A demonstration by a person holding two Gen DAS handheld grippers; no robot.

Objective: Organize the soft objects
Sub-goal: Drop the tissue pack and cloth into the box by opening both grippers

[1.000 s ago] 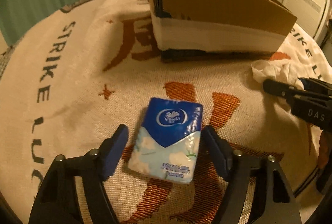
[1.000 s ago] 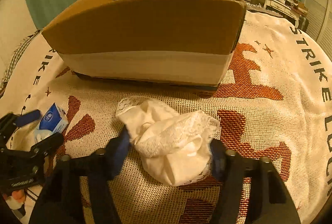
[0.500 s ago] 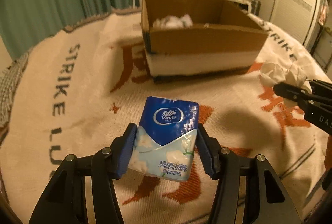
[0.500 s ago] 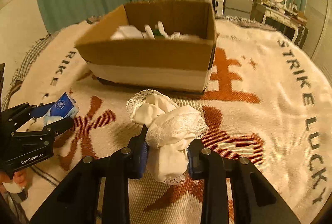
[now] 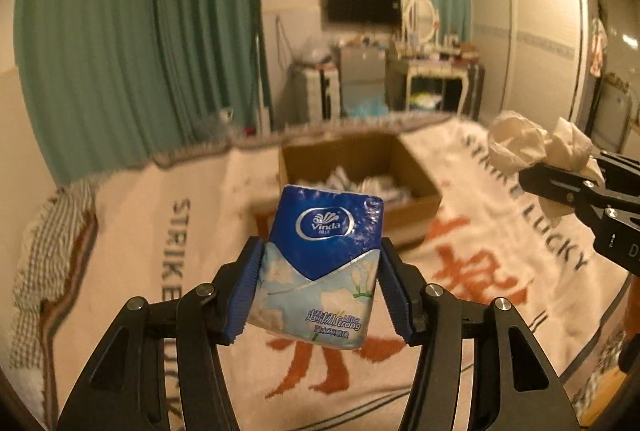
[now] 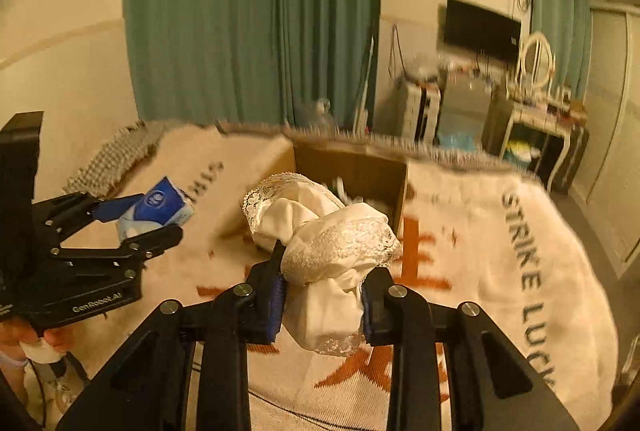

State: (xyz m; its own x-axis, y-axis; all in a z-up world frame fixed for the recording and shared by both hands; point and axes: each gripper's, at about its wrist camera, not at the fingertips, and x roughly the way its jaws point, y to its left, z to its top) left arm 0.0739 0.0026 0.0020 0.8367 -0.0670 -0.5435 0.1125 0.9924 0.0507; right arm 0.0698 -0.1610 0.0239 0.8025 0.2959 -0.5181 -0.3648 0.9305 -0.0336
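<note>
My left gripper [image 5: 320, 295] is shut on a blue and white Vinda tissue pack [image 5: 320, 263] and holds it high above the blanket; it also shows in the right wrist view [image 6: 156, 209]. My right gripper [image 6: 322, 295] is shut on a bunched white lace cloth [image 6: 324, 243], lifted in the air; the cloth shows at the right of the left wrist view [image 5: 536, 147]. An open cardboard box [image 5: 416, 171] with white soft items inside sits on the blanket ahead of both grippers, also seen in the right wrist view [image 6: 360, 167].
A cream blanket [image 5: 500, 251] with orange characters and "STRIKE LUCKY" lettering covers the bed. Green curtains [image 5: 140, 43], a dressing table [image 5: 432, 75] and a wardrobe [image 5: 532, 39] stand beyond the far edge.
Both grippers closed on their items and lifted them well above the blanket, tilting up so the room shows behind. The box now looks farther away and lower.
</note>
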